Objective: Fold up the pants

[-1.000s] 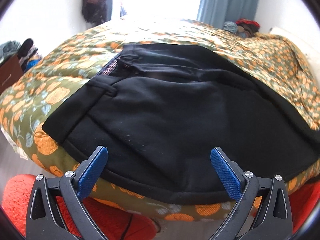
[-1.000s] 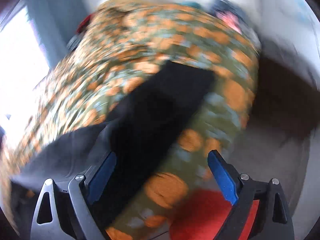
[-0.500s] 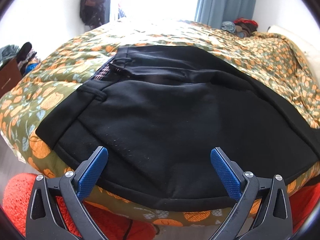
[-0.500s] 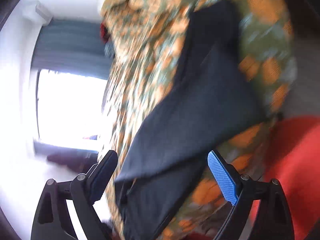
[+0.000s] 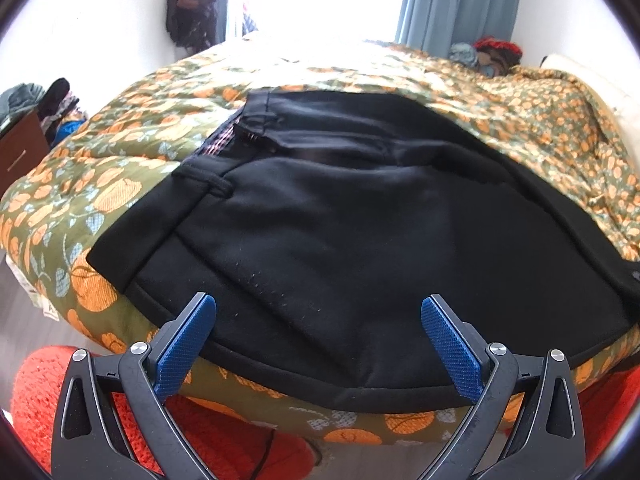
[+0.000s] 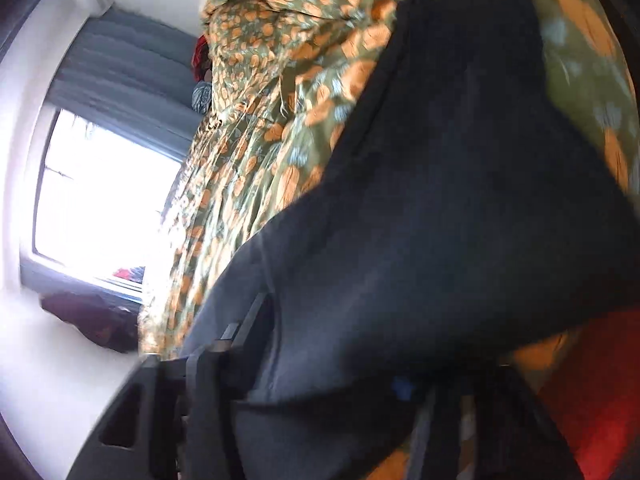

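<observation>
Black pants [image 5: 340,216] lie spread on a bed with an orange-flowered green quilt [image 5: 128,160], waistband at the left, legs running off to the right. My left gripper [image 5: 318,328] is open, its blue pads [image 5: 188,344] just above the pants' near edge, holding nothing. In the right wrist view the picture is blurred and rolled sideways; the pants [image 6: 440,220] fill the frame and cover my right gripper [image 6: 320,392]. Its fingers are mostly hidden under the cloth, so I cannot tell how the jaws stand.
An orange-red rug [image 5: 240,440] lies on the floor below the bed's near edge. A window with blue curtains [image 5: 456,4] is behind the bed. Clothes are piled at the far right [image 5: 492,52] and on a dresser at the left [image 5: 36,104].
My right gripper has swung and rolled sideways and moved into the pants, whose cloth now covers its fingers. My left gripper has stayed nearly still and open.
</observation>
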Available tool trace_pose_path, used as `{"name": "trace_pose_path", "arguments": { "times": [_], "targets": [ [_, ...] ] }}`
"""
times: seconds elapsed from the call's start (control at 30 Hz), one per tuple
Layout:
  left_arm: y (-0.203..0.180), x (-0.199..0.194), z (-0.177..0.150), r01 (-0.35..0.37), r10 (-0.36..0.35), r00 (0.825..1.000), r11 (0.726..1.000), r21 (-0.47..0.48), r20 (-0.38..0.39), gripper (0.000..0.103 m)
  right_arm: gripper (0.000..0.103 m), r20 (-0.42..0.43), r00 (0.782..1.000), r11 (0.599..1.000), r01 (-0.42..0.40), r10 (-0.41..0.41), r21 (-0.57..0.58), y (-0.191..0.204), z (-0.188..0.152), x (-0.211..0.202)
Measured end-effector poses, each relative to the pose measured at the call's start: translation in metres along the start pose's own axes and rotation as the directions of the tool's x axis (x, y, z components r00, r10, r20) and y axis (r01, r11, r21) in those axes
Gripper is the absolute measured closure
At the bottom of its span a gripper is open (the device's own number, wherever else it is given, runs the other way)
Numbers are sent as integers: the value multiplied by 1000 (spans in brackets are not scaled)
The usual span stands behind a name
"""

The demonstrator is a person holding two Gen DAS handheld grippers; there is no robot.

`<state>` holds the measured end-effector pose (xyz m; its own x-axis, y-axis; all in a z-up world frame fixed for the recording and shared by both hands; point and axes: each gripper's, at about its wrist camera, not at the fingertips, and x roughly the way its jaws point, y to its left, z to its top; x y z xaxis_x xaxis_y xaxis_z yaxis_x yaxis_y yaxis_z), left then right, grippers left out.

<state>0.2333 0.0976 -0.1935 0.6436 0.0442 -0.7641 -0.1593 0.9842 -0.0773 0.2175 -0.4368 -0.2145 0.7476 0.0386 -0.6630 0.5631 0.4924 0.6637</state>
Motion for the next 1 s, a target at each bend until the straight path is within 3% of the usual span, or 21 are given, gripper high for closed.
{"name": "trace_pose_path", "arguments": {
  "times": [0.03,0.07,0.3,0.47,0.53,0.63,0.73,0.83,0.9,1.0],
  "targets": [
    [-1,1,0,-6,6,1000,1000,4,-5,1,91,6,1000,999,17,-17,-33,3,0,-2],
    [-3,0,1,-6,7,1000,1000,10,-6,0,95,13,999,998,31,-30,-63,5,2,-2],
    [-14,-13,7,63,-64,998,997,51,12,0,97,42,999,958,3,9,-288,28,13,-40],
    [-16,-10,25,181,-181,983,984,-1,-21,0,98,23,995,945,-85,97,-317,49,24,-53],
    [-19,1,39,260,-263,964,964,-49,-52,1,98,10,991,943,-121,131,-309,54,26,-59],
    [-28,29,80,363,-381,920,917,-163,-90,1,98,-13,981,930,-188,194,-316,64,28,-73],
    [-40,60,135,475,-509,860,827,-301,-41,1,98,-35,969,912,-241,243,-332,76,30,-85],
    [-56,103,178,527,-593,804,746,-407,-47,2,98,-56,959,879,-278,278,-388,90,31,-102],
    [-65,132,192,502,-601,794,731,-463,-89,3,98,-82,950,850,-307,302,-428,100,30,-116],
    [-79,162,205,459,-586,799,740,-492,-136,16,99,-107,932,800,-353,346,-485,110,27,-138]
  ]
}}
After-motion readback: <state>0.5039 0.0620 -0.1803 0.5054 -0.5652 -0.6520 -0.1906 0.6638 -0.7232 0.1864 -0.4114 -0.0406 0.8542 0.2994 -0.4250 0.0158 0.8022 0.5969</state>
